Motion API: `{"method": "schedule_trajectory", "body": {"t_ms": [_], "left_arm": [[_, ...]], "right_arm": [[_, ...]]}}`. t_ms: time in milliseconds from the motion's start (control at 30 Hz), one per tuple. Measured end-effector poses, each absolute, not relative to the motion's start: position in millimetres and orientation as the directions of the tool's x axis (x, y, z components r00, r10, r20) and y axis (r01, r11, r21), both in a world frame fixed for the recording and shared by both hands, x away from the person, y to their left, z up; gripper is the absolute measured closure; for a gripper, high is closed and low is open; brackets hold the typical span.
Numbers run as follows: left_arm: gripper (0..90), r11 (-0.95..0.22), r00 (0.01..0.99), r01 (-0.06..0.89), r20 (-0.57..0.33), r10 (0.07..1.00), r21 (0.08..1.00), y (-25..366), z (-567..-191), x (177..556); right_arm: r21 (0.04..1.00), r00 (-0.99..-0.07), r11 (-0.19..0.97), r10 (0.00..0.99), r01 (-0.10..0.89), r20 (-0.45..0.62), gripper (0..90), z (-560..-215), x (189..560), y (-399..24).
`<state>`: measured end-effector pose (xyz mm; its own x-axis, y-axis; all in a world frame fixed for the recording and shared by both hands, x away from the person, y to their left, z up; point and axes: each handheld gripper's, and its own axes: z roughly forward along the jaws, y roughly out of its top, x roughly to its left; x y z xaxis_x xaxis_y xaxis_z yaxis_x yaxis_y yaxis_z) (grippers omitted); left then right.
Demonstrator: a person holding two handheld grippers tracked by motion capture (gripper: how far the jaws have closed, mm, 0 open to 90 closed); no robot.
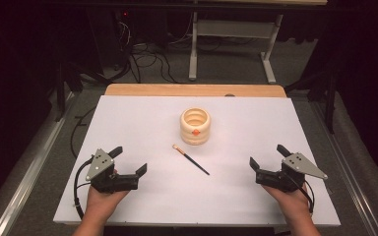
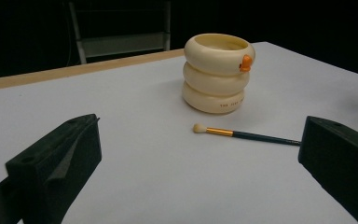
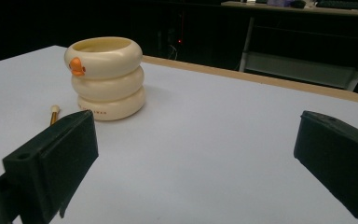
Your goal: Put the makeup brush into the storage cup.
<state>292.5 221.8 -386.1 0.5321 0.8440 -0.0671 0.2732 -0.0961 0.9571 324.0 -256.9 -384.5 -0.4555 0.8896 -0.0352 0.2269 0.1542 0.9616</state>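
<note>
Both grippers, left (image 1: 129,159) and right (image 1: 267,156), rest on the white tabletop (image 1: 142,206) with jaws spread wide, holding nothing. Between them lies my target, a slim dark-handled makeup brush with gold ferrule and pale tip (image 1: 191,160), just in front of the cream ringed ceramic-looking holder with orange duck beak (image 1: 195,126). I judge the brush light, stiff and prone to rolling; I'd pinch mid-handle.

Left tool (image 1: 130,158) and right tool (image 1: 267,155) hand-held low, jaws wide, nothing between.

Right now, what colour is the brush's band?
Gold, on the brush; the left gripper view shows it best.
</note>
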Motion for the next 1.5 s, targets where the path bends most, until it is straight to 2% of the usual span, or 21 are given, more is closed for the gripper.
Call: {"method": "schedule_trajectory", "body": {"t_ms": [1500], "left_arm": [[0.0,-0.096,0.539,0.286,-0.077,0.839,0.953,222.2,-389.0,295.2]], "right_arm": [[0.963,-0.441,0.157,0.896,0.218,-0.046,2.1,-385.0,323.9,-256.2]]}}
